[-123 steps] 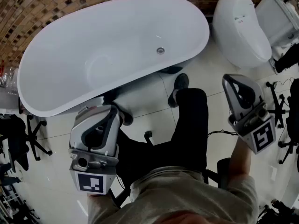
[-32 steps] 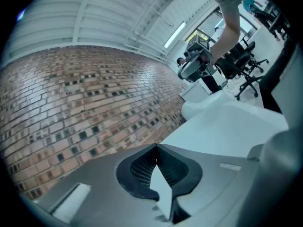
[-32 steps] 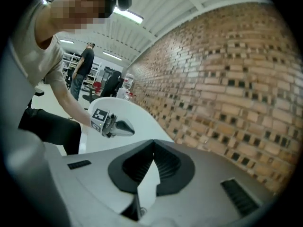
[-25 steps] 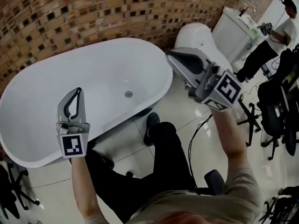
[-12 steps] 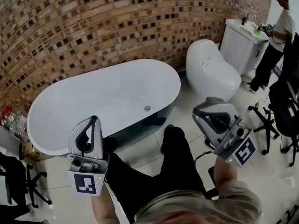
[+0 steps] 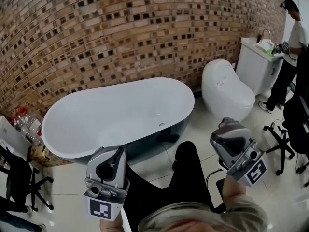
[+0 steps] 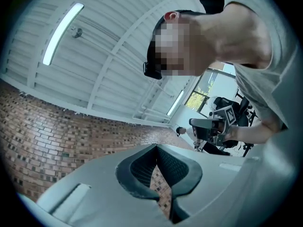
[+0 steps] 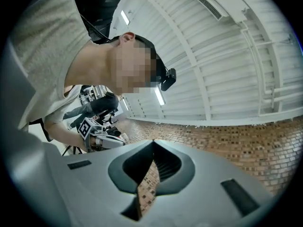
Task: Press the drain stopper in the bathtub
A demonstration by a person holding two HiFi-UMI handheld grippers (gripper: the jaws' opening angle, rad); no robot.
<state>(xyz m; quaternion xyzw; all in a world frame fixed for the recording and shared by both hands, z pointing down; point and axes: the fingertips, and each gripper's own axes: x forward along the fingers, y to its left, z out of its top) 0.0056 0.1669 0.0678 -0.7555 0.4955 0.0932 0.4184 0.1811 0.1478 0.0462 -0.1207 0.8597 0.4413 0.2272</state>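
Left gripper (image 7: 156, 148): jaws closed tip to tip, nothing between them. Right gripper (image 8: 152, 143) is the same, empty. Both sit low near the person's waist, aimed up at brick wall and ceiling, well apart from the bathtub (image 6: 111, 110). The drain stopper (image 6: 161, 124) is on the tub floor toward the right end. My read: press not done, whole reach-in left. The stopper is too small to tell whether it's up or down, and neither gripper view shows the tub.

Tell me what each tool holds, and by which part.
Nothing. The left tool and right tool are both shut, tips together, empty.
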